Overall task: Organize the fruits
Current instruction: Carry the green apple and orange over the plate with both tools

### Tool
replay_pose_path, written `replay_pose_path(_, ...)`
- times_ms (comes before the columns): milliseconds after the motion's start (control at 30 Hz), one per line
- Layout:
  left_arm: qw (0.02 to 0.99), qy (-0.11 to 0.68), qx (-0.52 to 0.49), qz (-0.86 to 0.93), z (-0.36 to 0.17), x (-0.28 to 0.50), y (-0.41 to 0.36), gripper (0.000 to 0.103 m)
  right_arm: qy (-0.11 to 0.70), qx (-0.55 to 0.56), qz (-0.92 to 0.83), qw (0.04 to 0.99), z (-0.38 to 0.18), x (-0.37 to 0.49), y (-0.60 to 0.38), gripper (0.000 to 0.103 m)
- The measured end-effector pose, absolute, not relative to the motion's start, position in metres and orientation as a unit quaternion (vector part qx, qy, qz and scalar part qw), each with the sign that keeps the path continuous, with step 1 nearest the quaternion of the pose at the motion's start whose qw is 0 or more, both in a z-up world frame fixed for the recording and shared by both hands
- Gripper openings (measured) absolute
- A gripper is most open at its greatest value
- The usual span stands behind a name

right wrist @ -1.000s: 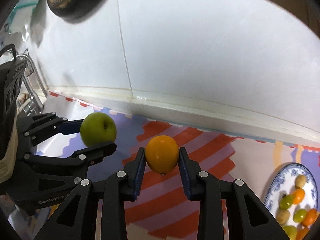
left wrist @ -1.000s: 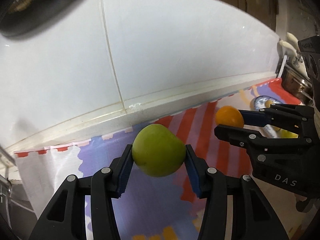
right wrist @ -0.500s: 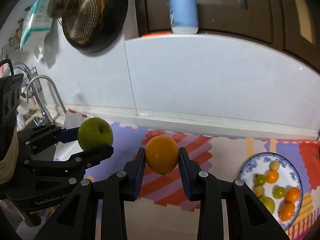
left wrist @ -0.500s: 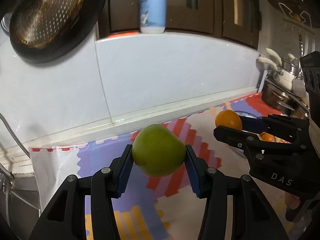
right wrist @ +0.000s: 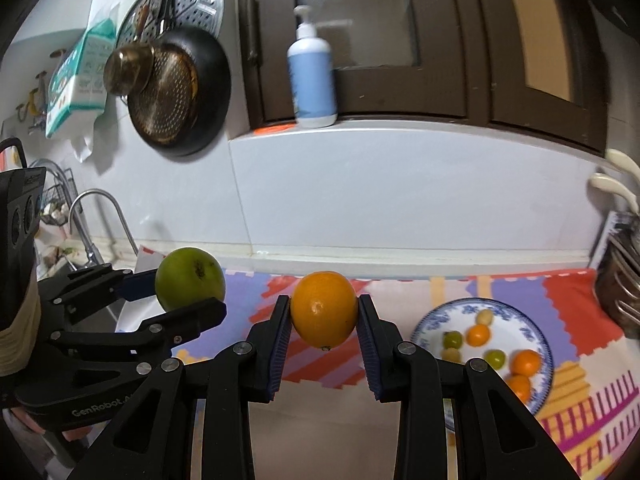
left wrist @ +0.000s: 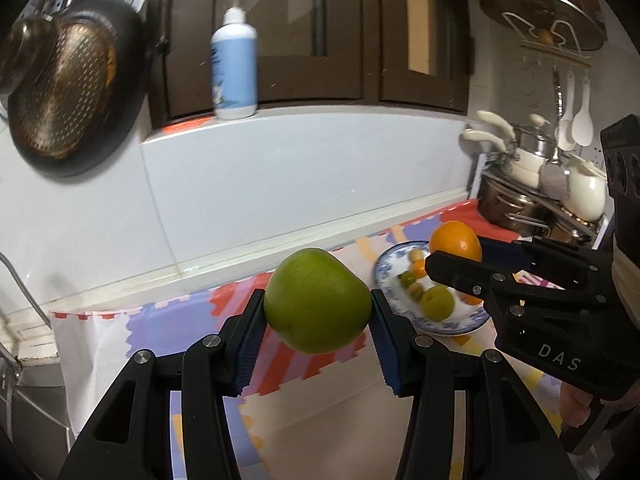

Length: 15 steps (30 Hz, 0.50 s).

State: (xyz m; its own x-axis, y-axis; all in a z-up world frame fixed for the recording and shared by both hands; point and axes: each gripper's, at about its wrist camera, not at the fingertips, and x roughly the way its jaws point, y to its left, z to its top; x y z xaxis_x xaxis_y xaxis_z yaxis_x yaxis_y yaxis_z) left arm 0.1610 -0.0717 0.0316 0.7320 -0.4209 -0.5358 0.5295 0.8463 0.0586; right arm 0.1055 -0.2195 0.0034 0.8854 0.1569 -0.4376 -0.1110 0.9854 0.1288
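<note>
At the bottom of each frame, left gripper marked "GenRobot" squeezes a green apple; right gripper marked "DAS" squeezes an orange above the table.

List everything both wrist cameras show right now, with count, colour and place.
green apple: 1, green, held clear of the counter in the left gripper.
orange: 1, orange, held in the right gripper.
plate: 1, white with blue pattern, on the mat at the right.
small fruits: about seven, green, orange and yellowish, on the plate.
mat: 1, multicoloured, covering the counter.
pump bottle: 1, white and blue, on the window ledge.
pan: 1, black, hanging on the wall at the left.
faucet: 1, metal, far left.
pots: several, white and steel, far right.
left gripper: black, blue pads, jaws shut on the apple.
right gripper: black, blue pads, jaws shut on the orange.
</note>
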Motion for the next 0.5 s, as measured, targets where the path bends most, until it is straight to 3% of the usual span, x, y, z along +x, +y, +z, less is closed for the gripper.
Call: replay_pose_path(500,0.916,0.256,0.107,-0.289,0.029,0.133,-0.149,0.050,0.223,0.063,0.024,0.973,0.000,0.067,-0.296,0.034)
